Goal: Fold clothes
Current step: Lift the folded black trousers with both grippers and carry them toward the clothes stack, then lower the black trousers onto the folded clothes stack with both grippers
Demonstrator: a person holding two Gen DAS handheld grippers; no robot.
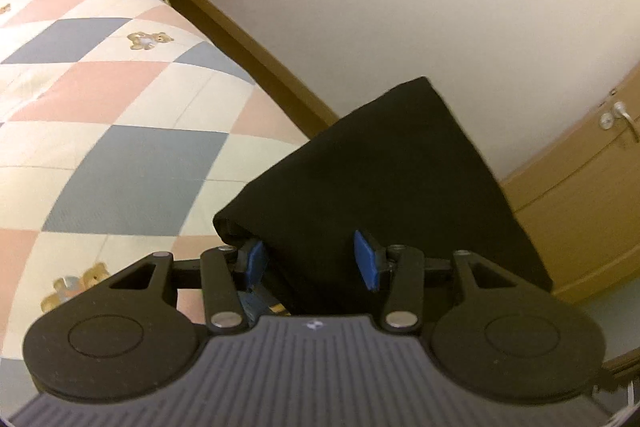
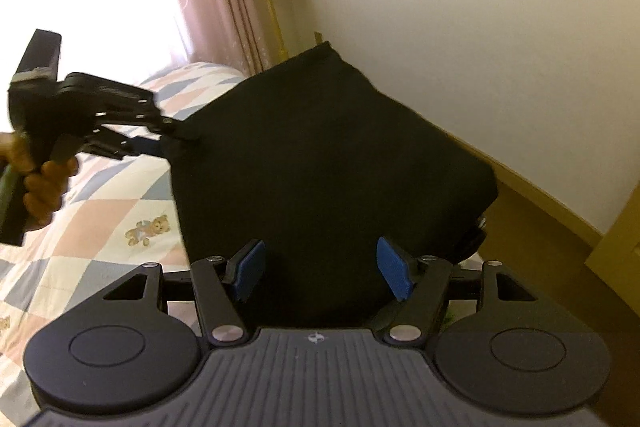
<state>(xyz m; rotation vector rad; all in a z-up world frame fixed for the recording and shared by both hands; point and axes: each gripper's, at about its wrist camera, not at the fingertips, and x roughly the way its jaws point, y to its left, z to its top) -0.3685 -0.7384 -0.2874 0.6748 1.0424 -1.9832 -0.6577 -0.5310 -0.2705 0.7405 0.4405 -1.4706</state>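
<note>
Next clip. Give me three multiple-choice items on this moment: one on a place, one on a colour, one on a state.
1. In the right wrist view, where does the left gripper meet the garment?
A. at its upper left corner
B. at its lower right edge
C. nowhere, it hangs far from it

2. What colour is the garment?
A. white
B. red
C. black

3. How does the garment lie?
A. spread flat on the quilt
B. lifted up off the quilt
C. hung on a door handle

Answers:
1 A: the fingertips close on that corner, at the left of the view.
2 C: it is plain black in both views.
3 B: it stands raised in front of the wall, with the quilt below and behind it.
</note>
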